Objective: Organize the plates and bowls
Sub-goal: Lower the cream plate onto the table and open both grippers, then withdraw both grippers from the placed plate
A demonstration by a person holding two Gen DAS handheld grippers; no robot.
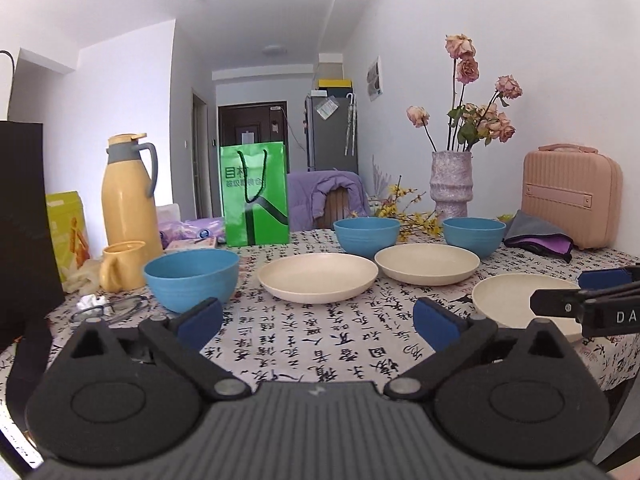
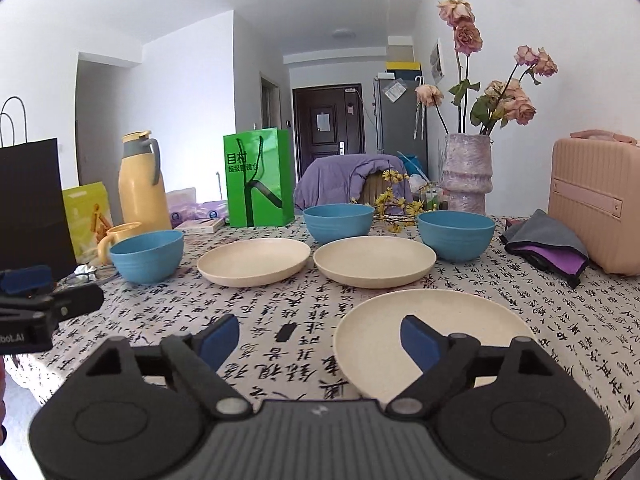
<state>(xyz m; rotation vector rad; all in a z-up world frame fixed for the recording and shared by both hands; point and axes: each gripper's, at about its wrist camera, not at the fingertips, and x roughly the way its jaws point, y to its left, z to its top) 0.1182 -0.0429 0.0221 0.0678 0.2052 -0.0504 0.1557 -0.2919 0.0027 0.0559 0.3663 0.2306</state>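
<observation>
Blue bowls, three of them ( [image 2: 146, 255], [image 2: 338, 222], [image 2: 456, 235]), sat scattered across the middle of the frame, with cream plates at center [image 2: 254, 261], beside it [image 2: 374, 261], and lower right [image 2: 420, 328], all still separate on the tablecloth [image 2: 280, 304]. So basically nothing looked stacked or sorted yet. Both the left gripper [image 1: 316, 322] and right gripper [image 2: 320, 340] had jaws spread wide and empty.
</observation>
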